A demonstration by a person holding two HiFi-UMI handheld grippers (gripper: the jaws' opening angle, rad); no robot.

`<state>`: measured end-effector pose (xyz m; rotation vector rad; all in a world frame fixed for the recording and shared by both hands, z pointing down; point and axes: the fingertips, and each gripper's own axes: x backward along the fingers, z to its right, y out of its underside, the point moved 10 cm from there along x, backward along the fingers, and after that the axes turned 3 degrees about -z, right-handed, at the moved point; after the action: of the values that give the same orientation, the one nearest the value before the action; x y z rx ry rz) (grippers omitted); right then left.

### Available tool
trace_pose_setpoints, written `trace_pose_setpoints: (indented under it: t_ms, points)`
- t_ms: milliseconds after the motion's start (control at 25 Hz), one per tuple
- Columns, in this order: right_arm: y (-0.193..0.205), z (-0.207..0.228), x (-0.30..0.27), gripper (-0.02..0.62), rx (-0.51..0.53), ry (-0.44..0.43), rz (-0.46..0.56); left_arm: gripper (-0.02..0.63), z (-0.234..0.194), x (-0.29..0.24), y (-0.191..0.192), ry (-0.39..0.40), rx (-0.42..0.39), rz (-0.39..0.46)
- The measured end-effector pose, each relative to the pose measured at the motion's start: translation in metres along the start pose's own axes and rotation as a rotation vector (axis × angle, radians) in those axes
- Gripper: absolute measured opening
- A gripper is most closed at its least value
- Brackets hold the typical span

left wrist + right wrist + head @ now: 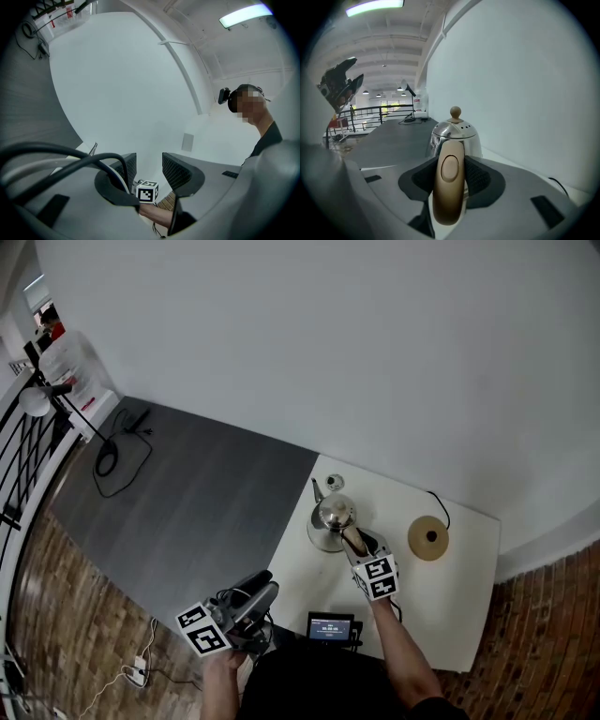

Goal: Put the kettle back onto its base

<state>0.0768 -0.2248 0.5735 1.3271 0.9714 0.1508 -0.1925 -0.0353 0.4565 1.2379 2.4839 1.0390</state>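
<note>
A shiny steel kettle (332, 517) with a thin spout and a knob lid stands on the white table (450, 596), left of its round tan base (428, 538) and apart from it. My right gripper (354, 542) reaches it from the near side. In the right gripper view the kettle (457, 136) is straight ahead, and its gold handle (449, 187) stands upright between the two pads of the right gripper (449, 176), which press on its sides. My left gripper (261, 592) hangs off the table's near left corner; the left gripper (149, 171) is open with nothing in it.
A small round object (335, 483) lies behind the kettle near the table's far edge. A little screen device (330, 626) sits at the near edge. A black cord (441, 505) runs from the base to the wall. Grey flooring with a lamp stand (56, 404) lies left.
</note>
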Motion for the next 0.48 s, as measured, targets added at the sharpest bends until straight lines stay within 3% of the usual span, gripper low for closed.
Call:
trace_pose_setpoints:
  t_ms: [480]
  points:
    - [-0.001, 0.004, 0.015, 0.156, -0.104, 0.019, 0.142, 0.17, 0.006, -0.006, 0.0, -0.002, -0.014, -0.027]
